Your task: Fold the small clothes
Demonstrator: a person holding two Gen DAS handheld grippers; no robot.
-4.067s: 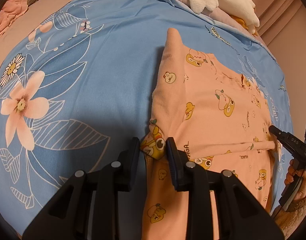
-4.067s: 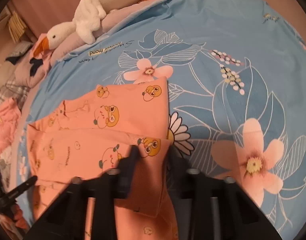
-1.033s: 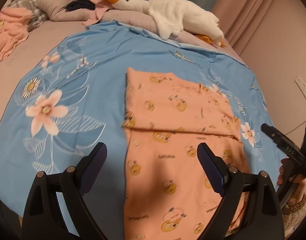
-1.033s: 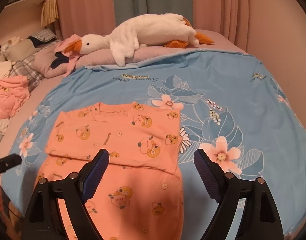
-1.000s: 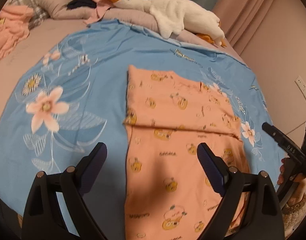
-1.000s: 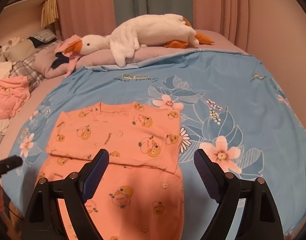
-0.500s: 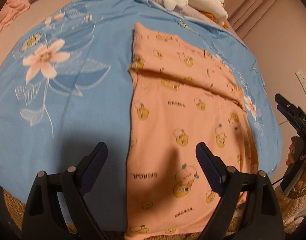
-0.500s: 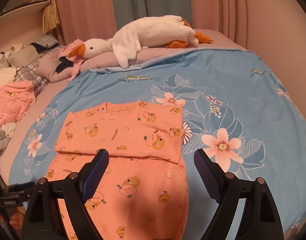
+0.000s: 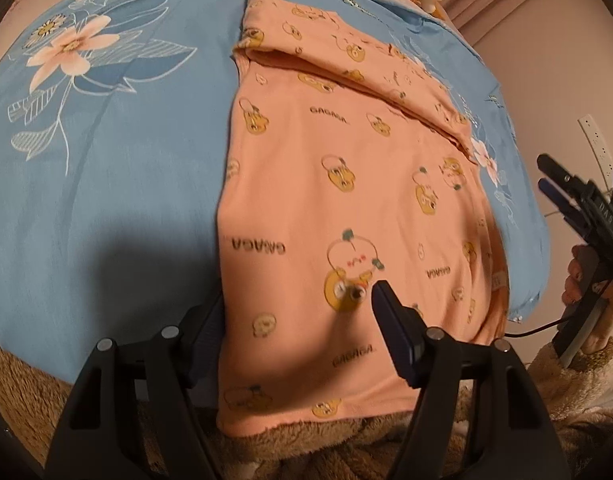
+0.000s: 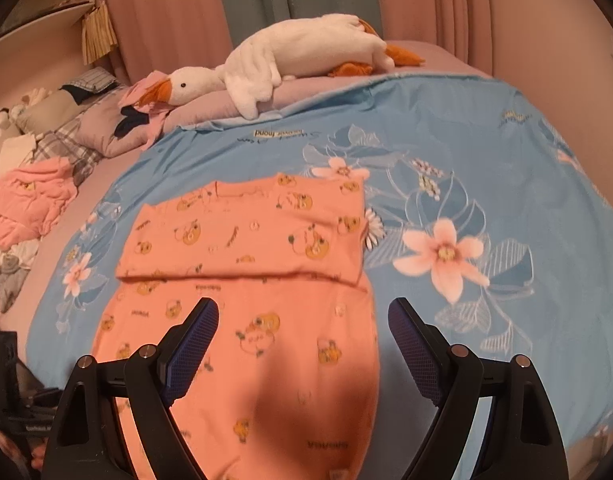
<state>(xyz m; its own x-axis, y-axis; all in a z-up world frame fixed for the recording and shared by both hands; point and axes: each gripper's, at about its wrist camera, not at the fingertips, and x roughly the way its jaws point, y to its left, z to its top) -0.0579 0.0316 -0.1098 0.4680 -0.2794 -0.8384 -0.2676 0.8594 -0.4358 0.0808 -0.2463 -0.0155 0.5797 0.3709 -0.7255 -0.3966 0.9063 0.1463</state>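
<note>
The orange garment lies flat on the blue floral bedspread in the middle of the left wrist view, its upper part folded down over itself. The left gripper sits low over the garment's near left edge; its fingers have just been closing, with cloth between them but not yet pinched, and the left finger is half hidden behind the fabric edge. The right gripper hangs with its fingers spread wide above the garment's lower half. A plush goose lies at the upper centre. The near hem is blurred.
</note>
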